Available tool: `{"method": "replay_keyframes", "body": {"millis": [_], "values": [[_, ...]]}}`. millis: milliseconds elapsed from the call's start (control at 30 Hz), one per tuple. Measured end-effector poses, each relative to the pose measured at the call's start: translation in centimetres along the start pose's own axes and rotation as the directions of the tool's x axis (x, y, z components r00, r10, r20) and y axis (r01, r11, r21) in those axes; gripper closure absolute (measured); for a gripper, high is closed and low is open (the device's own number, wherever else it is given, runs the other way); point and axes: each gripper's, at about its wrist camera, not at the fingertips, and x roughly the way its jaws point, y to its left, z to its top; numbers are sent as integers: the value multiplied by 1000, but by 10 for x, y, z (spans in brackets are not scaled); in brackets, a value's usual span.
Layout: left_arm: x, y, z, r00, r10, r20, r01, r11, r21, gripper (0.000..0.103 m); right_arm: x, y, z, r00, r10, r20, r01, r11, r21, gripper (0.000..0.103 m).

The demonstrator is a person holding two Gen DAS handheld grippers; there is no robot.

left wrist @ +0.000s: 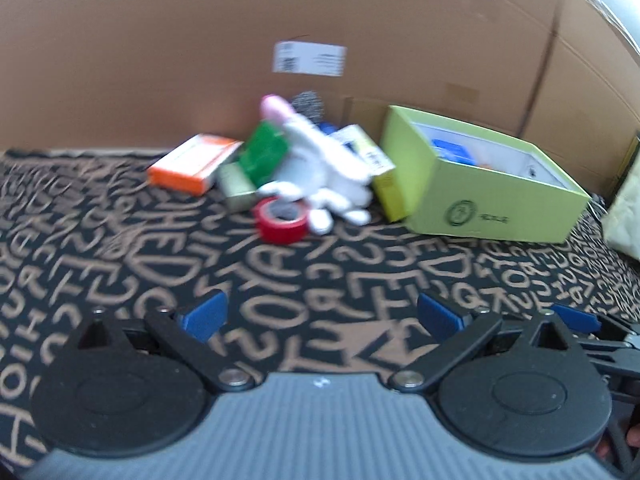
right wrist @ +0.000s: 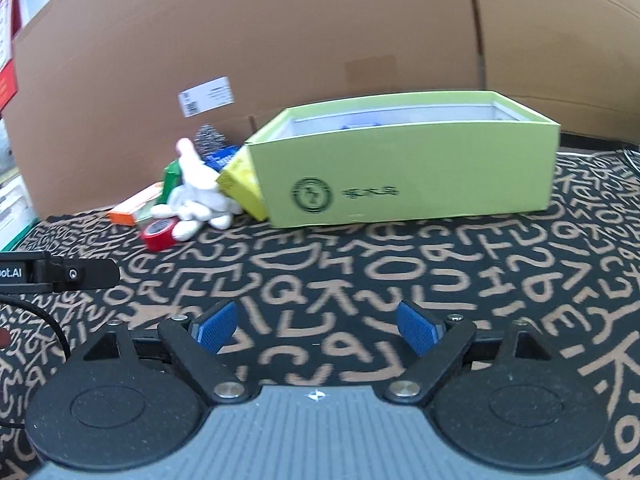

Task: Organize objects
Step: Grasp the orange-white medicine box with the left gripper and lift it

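Both grippers hang over a black cloth printed with tan letters, and neither has anything in it. The left gripper has its blue pads spread wide with only cloth between them; the right gripper is spread wide too, also empty.

Ahead of them, against a big cardboard wall, sits an open lime-green box with a round dark logo on its side; something blue shows inside, too blurred to name. Just beside the box's left end lies a heap: a white plush toy with a pink tip, a red tape roll touching the toy's front, an orange-and-white carton, a green packet and a yellow carton leaning against the box.
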Motion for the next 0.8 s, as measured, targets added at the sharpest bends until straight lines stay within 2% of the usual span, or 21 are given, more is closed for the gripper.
{"method": "replay_keyframes", "body": {"millis": [167, 333, 400, 467, 567, 800], "values": [[-5, 37, 1, 998, 56, 15, -54, 995, -88, 0, 3, 20, -1, 999, 29, -16, -30, 999, -24, 13], [-2, 62, 11, 994, 107, 35, -102, 988, -117, 0, 10, 48, 7, 996, 91, -18, -92, 993, -68, 13], [0, 70, 16, 993, 107, 41, -102, 988, -115, 0, 18, 62, 12, 994, 110, -27, -112, 990, -88, 19], [3, 76, 22, 992, 118, 54, -112, 988, -104, 0, 31, 74, 18, 990, 128, -53, -133, 985, -108, 33], [15, 84, 33, 989, 133, 70, -128, 989, -69, 0, 53, 93, 26, 985, 153, -82, -163, 978, -131, 36], [67, 106, 73, 981, 188, 46, -188, 982, -1, 0, 83, 127, 42, 977, 202, -70, -213, 949, -230, 44]]}}
